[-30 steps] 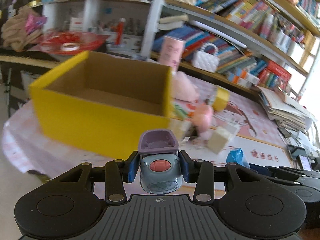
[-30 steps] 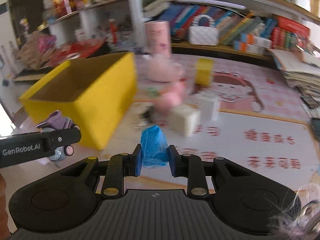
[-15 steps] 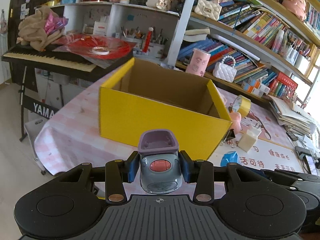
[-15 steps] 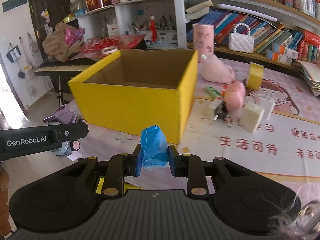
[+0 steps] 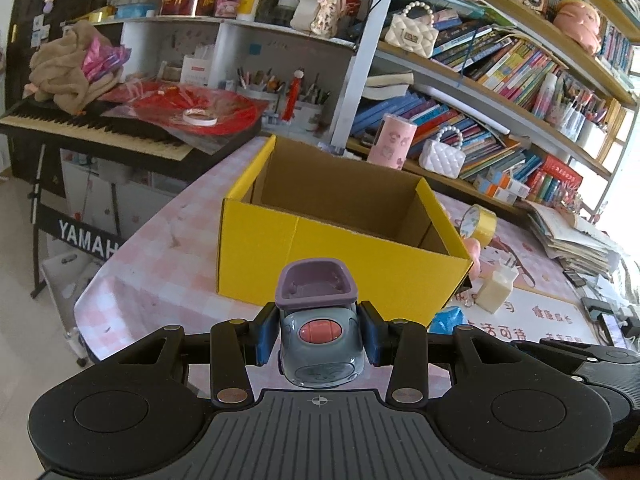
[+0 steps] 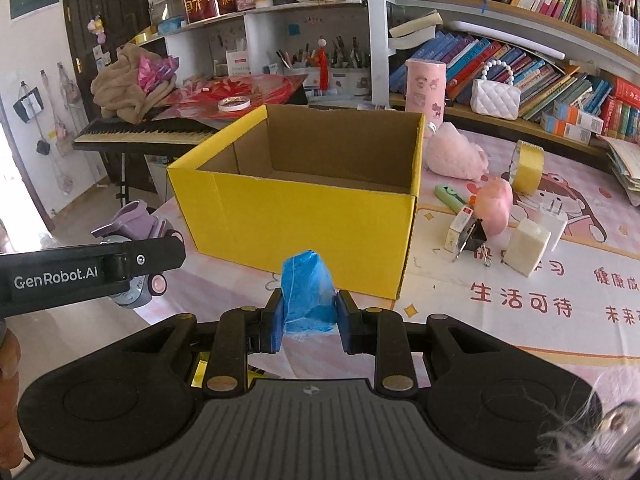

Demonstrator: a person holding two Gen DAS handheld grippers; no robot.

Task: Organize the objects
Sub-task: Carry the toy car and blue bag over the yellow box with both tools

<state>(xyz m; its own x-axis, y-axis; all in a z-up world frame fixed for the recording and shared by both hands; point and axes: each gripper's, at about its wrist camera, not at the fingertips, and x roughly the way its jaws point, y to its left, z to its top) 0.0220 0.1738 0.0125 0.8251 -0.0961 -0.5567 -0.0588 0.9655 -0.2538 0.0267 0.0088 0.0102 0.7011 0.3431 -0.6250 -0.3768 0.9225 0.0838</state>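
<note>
My left gripper (image 5: 318,334) is shut on a grey and purple toy car (image 5: 318,328), held in the air in front of an open yellow cardboard box (image 5: 340,252) that looks empty inside. My right gripper (image 6: 308,322) is shut on a blue plastic-wrapped packet (image 6: 307,294), in front of the same box (image 6: 304,216). The left gripper with the toy car (image 6: 132,232) shows at the left of the right wrist view. The blue packet (image 5: 446,320) also shows in the left wrist view.
On the pink tablecloth right of the box lie a pink plush (image 6: 454,154), a yellow tape roll (image 6: 528,166), a pink toy (image 6: 494,204), a cream block (image 6: 528,246), a binder clip (image 6: 472,238) and a green item (image 6: 448,196). A keyboard (image 5: 96,130) stands left; bookshelves stand behind.
Both grippers have pulled back and up from the box, which now looks smaller and farther. Both keep their objects. The view is now sharp, without motion blur.
</note>
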